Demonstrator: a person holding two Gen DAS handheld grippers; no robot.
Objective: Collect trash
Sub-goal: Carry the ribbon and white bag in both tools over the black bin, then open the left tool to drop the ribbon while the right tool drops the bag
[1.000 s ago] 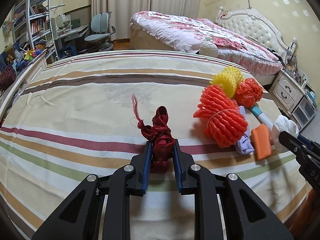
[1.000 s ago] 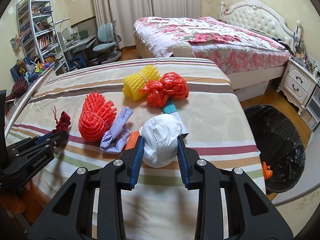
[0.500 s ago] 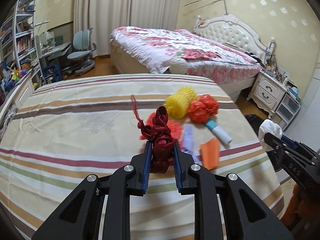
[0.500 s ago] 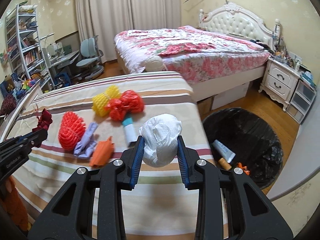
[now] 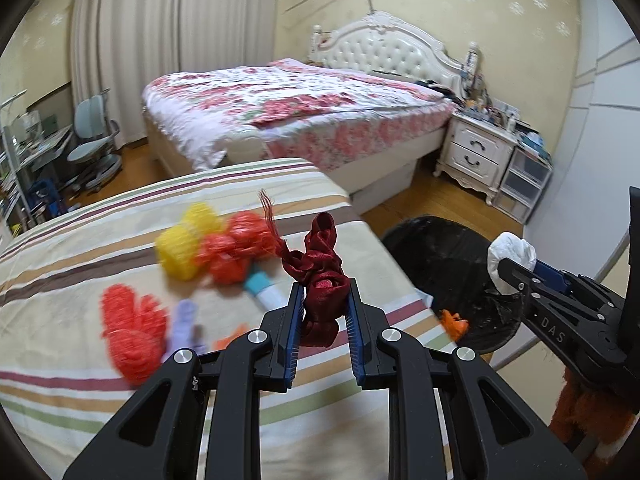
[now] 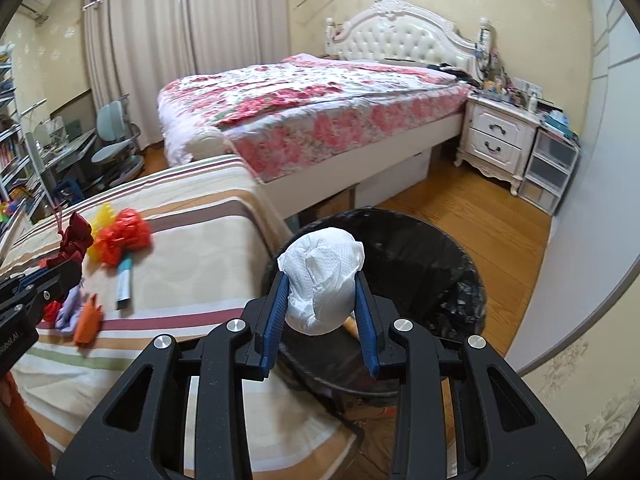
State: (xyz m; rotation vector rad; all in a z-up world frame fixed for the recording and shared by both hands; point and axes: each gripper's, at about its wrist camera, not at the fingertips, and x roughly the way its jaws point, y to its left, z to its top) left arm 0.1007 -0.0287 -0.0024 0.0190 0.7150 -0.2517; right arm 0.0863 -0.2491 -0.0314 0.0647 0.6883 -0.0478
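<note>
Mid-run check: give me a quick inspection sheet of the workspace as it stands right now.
Surface: striped bed cover, trash lying loose on it.
Job's things: black-lined trash bin on the floor beside the bed; yellow foam net, orange foam nets, tube uncollected.
Clutter: nothing seen.
Grippers: left gripper shut on red ribbon; right gripper shut on white tissue wad, in front of the bin.
Cables: nothing seen.
Surroundings: floral bed, nightstand, desk chair.
</note>
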